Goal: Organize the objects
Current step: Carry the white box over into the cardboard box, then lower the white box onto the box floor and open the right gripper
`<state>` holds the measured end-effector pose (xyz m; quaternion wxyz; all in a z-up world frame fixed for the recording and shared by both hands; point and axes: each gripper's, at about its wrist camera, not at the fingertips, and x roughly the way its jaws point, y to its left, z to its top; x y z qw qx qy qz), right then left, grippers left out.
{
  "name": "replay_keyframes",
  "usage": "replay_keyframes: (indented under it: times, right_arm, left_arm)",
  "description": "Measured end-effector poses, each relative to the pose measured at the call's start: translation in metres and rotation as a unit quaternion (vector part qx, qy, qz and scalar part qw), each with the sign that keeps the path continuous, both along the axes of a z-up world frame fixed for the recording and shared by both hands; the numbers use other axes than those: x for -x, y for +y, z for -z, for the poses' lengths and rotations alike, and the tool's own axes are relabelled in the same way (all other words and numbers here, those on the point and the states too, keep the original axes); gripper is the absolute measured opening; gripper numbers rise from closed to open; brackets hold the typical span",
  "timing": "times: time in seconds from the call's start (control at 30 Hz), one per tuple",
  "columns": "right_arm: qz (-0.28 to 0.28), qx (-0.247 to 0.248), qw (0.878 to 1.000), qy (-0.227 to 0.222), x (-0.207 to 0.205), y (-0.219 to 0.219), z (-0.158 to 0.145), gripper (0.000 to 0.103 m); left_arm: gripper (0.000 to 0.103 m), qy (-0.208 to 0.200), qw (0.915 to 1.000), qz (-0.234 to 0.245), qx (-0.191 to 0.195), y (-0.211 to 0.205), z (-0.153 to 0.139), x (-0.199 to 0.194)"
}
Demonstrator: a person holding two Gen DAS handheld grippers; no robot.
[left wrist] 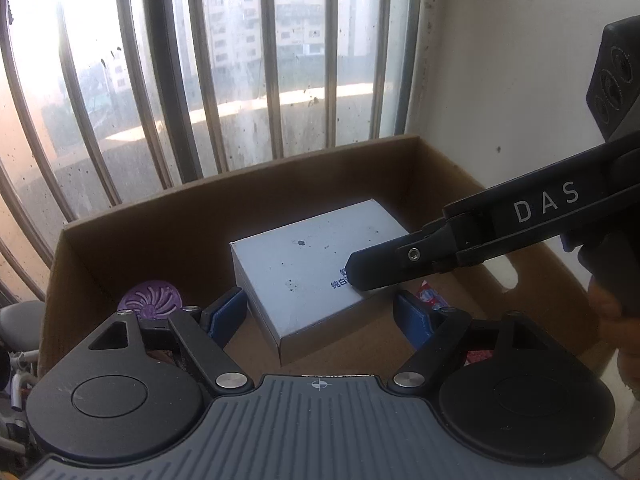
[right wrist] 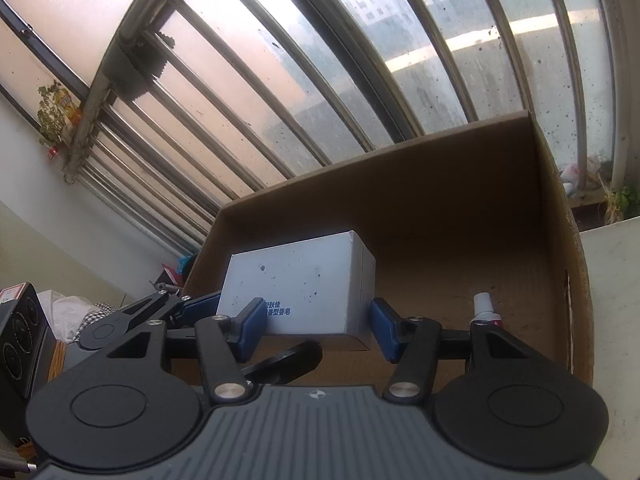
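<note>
Cardboard box (left wrist: 168, 220): open-topped, brown, stands right against the barred window (left wrist: 240, 60); everything below is placed relative to it.
White carton (left wrist: 308, 264): lies inside the cardboard box, near its middle, blue print on top, dark specks on the lid.
Purple disc (left wrist: 151, 295): inside the cardboard box, at its left wall as your left camera sees it.
Tube (right wrist: 483, 307): white cap, red body, inside the cardboard box toward its right wall, well apart from the white carton.
Left gripper (left wrist: 320, 314): you hold it over the cardboard box's near edge, jaws apart, blue pads either side of the white carton's near corner, no contact visible.
Right gripper (right wrist: 316, 330): also at the near edge, jaws apart; the white carton sits between the blue pads, but you can't tell whether they press on it.
White wall (left wrist: 500, 60): just right of the cardboard box.
</note>
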<state>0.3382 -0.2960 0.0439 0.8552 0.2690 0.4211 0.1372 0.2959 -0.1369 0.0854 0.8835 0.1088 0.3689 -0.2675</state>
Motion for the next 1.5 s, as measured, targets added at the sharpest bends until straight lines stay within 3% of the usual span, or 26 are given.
replay_keyframes:
  times: [0.17,0.43,0.63,0.87,1.03,1.27,1.5]
  right_arm:
    - [-0.007,0.003,0.999,0.05,-0.031,-0.002,0.027,0.061]
    - [-0.01,-0.002,0.996,0.093,-0.054,-0.001,0.054,0.061]
    - [-0.02,0.038,0.994,0.102,-0.062,0.012,0.058,0.061]
    - [-0.029,0.123,0.989,0.07,-0.045,0.019,0.029,0.061]
    - [-0.046,0.215,0.972,0.079,-0.024,0.025,0.021,0.056]
    - [-0.054,0.29,0.946,0.136,-0.01,0.029,0.034,0.049]
    - [-0.081,0.377,0.906,0.176,-0.014,0.049,0.059,0.045]
  left_arm:
    - [0.079,0.058,0.9983,-0.002,-0.011,-0.003,0.015,-0.034]
    - [0.079,0.105,0.9931,0.007,-0.051,-0.007,0.023,-0.063]
    - [0.084,0.117,0.9916,0.01,-0.055,0.0,0.026,-0.063]
    - [0.087,0.091,0.9952,0.011,-0.033,0.015,0.001,-0.041]
    - [0.087,0.086,0.9956,0.021,-0.03,0.017,-0.004,-0.028]
    - [0.087,0.072,0.996,0.031,-0.043,0.009,0.001,-0.026]
    - [0.088,0.084,0.9965,0.003,0.003,0.033,0.002,-0.029]
